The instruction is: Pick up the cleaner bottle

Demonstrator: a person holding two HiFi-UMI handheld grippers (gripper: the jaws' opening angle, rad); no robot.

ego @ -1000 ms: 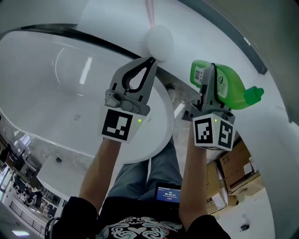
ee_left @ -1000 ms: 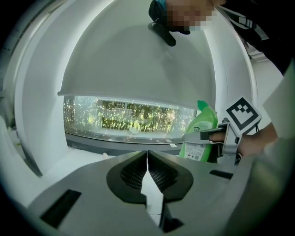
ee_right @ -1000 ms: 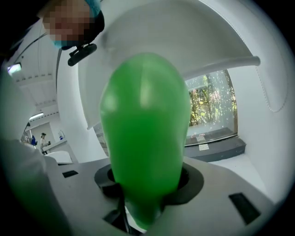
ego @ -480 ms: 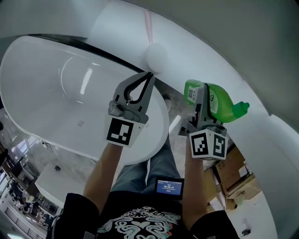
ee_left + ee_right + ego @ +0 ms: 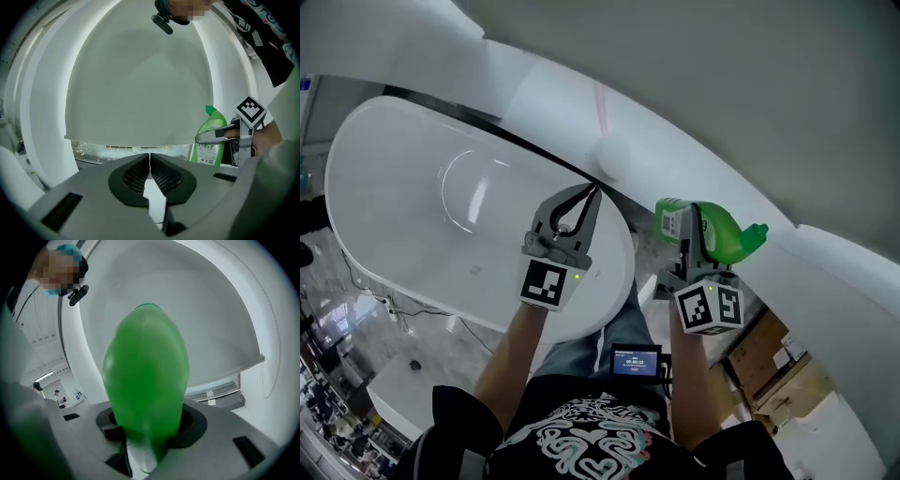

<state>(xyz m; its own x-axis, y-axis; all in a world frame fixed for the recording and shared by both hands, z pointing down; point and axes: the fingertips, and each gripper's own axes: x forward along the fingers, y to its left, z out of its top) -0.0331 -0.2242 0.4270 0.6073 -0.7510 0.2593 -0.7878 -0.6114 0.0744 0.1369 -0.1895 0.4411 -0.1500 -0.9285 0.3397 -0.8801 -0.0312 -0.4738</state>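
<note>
The green cleaner bottle [image 5: 719, 234] is clamped in my right gripper [image 5: 695, 232], held in the air to the right of the bathtub with its cap pointing right. In the right gripper view the cleaner bottle [image 5: 146, 380] fills the space between the jaws. From the left gripper view the cleaner bottle [image 5: 209, 138] shows at the right with its label facing me and the right gripper [image 5: 206, 137] across it. My left gripper [image 5: 592, 192] is shut and holds nothing, hanging over the tub's rim; its pads meet in the left gripper view, left gripper [image 5: 149, 155].
A large white bathtub [image 5: 412, 234] lies below and to the left, its rim [image 5: 140, 140] curving ahead of the left gripper. A white ball-shaped fitting [image 5: 612, 157] sits on the ledge beyond it. Cardboard boxes [image 5: 769, 361] stand on the floor at lower right.
Both grippers have risen, the right one carrying the bottle with it. The tub and floor now look smaller and farther below.
</note>
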